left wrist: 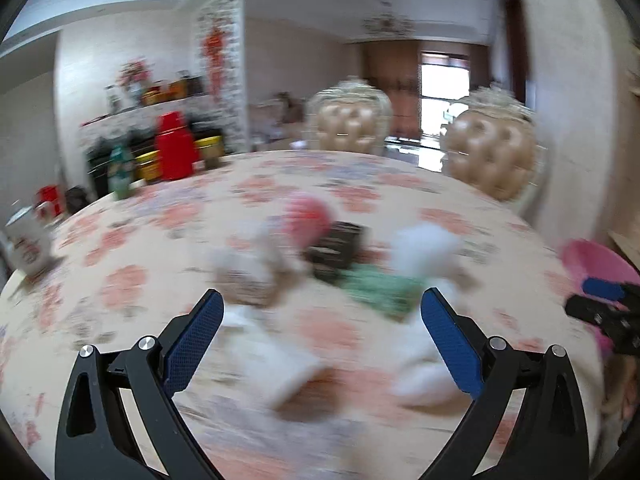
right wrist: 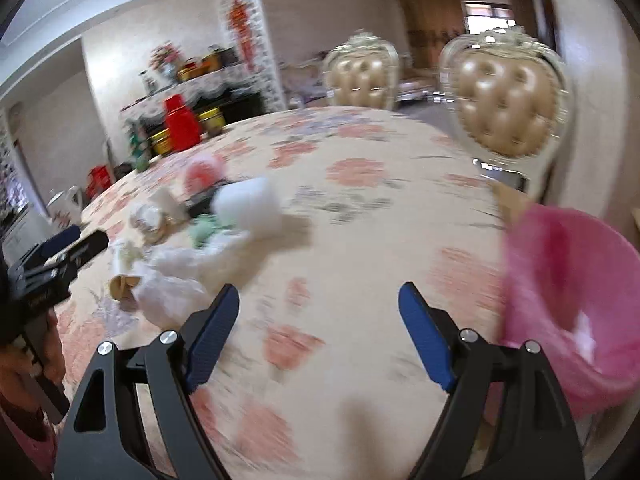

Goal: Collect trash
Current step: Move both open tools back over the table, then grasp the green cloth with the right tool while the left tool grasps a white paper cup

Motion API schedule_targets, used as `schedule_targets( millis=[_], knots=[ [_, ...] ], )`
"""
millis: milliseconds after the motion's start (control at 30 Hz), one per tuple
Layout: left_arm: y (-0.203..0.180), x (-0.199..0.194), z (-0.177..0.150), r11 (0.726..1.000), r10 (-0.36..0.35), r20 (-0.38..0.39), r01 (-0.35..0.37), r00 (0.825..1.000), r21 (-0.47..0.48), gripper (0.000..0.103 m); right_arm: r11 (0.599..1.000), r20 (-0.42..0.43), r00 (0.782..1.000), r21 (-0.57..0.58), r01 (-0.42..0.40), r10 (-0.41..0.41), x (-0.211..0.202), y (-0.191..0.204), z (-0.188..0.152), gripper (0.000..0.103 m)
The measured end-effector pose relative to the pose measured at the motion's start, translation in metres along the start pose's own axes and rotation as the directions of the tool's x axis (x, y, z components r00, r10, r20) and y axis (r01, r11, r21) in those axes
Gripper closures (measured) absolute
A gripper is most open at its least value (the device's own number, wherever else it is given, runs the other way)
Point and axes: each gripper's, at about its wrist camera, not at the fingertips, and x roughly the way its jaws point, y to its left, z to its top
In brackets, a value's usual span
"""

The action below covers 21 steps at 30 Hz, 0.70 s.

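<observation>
- Blue-padded left gripper (left wrist: 322, 312), seen from the left wrist, hangs with its jaws spread wide and nothing between them, over a floral-clothed desk (left wrist: 160, 240). Everything is motion-blurred. Just ahead lies the trash pile (left wrist: 320, 256): white tissue, a green wrapper (left wrist: 376, 286), a dark box (left wrist: 338, 248), something pink-red behind. A pink bin (left wrist: 592, 258) sits at the desk's right edge, with the right gripper in front of it.
- Seen from the right wrist, the right gripper (right wrist: 318, 306) is likewise released and empty, over bare cloth. The trash lies to its left, the pink bin close on its right; white scraps already lie inside.
- For a clean pick, I judge each hand should slow, settle over one piece, straddle it fully, then close.
</observation>
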Motion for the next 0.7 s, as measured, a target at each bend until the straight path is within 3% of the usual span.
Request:
schedule_targets(
  millis=[267, 500, 600, 700],
  knots=[
    [0.098, 0.031, -0.003, 0.972, 0.118, -0.077, -0.131, 0.990, -0.194, 0.009, 0.989, -0.050, 0.996, -0.127, -0.076, 0.070, 0.052, 0.059, 0.041, 0.026],
    [0.106, 0.034, -0.005, 0.958, 0.195, -0.076, -0.207, 0.978, -0.197, 0.009, 0.922, -0.173, 0.964, -0.298, -0.248, 0.204, 0.106, 0.111, 0.071, 0.058],
    [0.104, 0.035, -0.005, 0.960, 0.198, -0.073, -0.209, 0.977, -0.189, 0.009, 0.894, -0.238, 0.947, -0.343, -0.289, 0.215, 0.128, 0.126, 0.076, 0.062],
    [0.105, 0.035, -0.006, 0.958, 0.187, -0.076, -0.199, 0.979, -0.205, 0.009, 0.890, -0.279, 0.949, -0.380, -0.252, 0.149, 0.148, 0.132, 0.076, 0.062]
  ],
)
